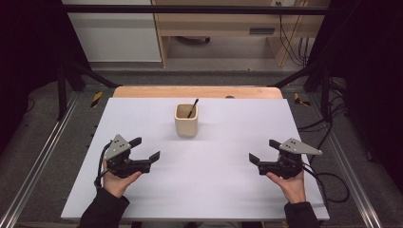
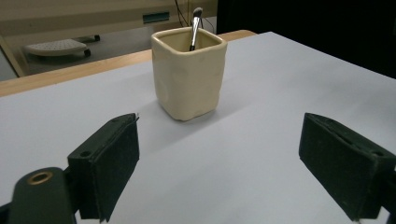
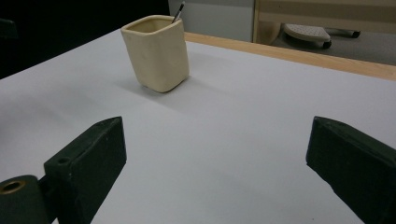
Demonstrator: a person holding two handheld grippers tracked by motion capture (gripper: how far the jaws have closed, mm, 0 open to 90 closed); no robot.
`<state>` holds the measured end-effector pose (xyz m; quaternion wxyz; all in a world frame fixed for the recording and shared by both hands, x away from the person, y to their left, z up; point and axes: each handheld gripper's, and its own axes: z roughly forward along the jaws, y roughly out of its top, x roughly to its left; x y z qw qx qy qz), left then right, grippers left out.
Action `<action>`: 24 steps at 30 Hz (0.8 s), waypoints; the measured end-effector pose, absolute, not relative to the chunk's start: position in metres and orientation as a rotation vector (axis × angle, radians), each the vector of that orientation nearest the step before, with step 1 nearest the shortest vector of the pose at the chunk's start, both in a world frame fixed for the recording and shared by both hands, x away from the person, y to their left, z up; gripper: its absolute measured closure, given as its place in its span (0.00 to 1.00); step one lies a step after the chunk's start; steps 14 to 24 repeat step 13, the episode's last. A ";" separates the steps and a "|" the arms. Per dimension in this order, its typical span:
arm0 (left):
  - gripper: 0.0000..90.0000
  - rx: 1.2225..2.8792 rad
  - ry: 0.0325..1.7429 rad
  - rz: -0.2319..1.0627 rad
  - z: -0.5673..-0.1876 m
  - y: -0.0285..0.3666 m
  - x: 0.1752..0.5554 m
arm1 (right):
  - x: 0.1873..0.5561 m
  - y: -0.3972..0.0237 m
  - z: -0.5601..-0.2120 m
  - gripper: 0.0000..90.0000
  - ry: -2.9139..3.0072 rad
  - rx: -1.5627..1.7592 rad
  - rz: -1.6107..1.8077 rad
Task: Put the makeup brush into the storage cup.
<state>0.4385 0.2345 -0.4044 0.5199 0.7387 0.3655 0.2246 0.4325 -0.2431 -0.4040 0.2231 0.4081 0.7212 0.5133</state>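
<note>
A cream square cup (image 1: 186, 124) stands upright at the back middle of the white tabletop (image 1: 204, 194), with a thin black brush (image 1: 192, 108) leaning inside it. My left gripper (image 1: 150, 147) rests low at the front left, open and empty, its jaws pointing right. At the front right my right gripper (image 1: 260, 149) is also open and empty, pointing left. In the left gripper view the cup (image 2: 189, 79) and brush (image 2: 195, 28) stand well beyond the spread jaws of the gripper (image 2: 219, 158). In the right gripper view the cup (image 3: 156, 53) is far off to the upper left of the gripper (image 3: 217, 158).
A wooden table edge (image 1: 197, 91) runs behind the white surface. Metal rails (image 1: 40, 156) flank the table on the floor. Black cables (image 1: 328, 183) lie by the right edge. A wooden cabinet (image 1: 223, 23) stands behind.
</note>
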 end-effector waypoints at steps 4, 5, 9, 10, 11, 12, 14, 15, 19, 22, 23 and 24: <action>0.13 1.769 0.901 0.541 -0.409 0.242 0.436 | 0.432 -0.242 -0.404 0.06 1.994 1.130 1.414; 0.13 1.767 0.905 0.540 -0.409 0.244 0.436 | 0.431 -0.243 -0.404 0.06 1.991 1.130 1.418; 0.13 1.757 0.925 0.548 -0.413 0.250 0.433 | 0.430 -0.243 -0.404 0.06 1.990 1.128 1.417; 0.13 1.755 0.932 0.546 -0.414 0.252 0.432 | 0.430 -0.243 -0.404 0.06 1.990 1.129 1.417; 0.13 1.746 0.939 0.546 -0.415 0.253 0.431 | 0.430 -0.243 -0.404 0.06 1.991 1.127 1.416; 0.13 1.749 0.942 0.546 -0.416 0.254 0.431 | 0.430 -0.243 -0.403 0.06 1.990 1.129 1.416; 0.13 1.749 0.947 0.546 -0.417 0.255 0.431 | 0.430 -0.243 -0.403 0.06 1.990 1.129 1.416; 0.13 1.749 0.947 0.546 -0.417 0.255 0.431 | 0.430 -0.243 -0.403 0.06 1.990 1.129 1.416; 0.13 1.749 0.947 0.546 -0.417 0.255 0.431 | 0.430 -0.243 -0.403 0.06 1.990 1.129 1.416; 0.13 1.749 0.947 0.546 -0.417 0.255 0.431 | 0.430 -0.243 -0.403 0.06 1.990 1.129 1.416; 0.13 1.749 0.947 0.546 -0.417 0.255 0.431 | 0.430 -0.243 -0.403 0.06 1.990 1.129 1.416; 0.13 1.749 0.947 0.546 -0.417 0.255 0.431 | 0.430 -0.243 -0.403 0.06 1.990 1.129 1.416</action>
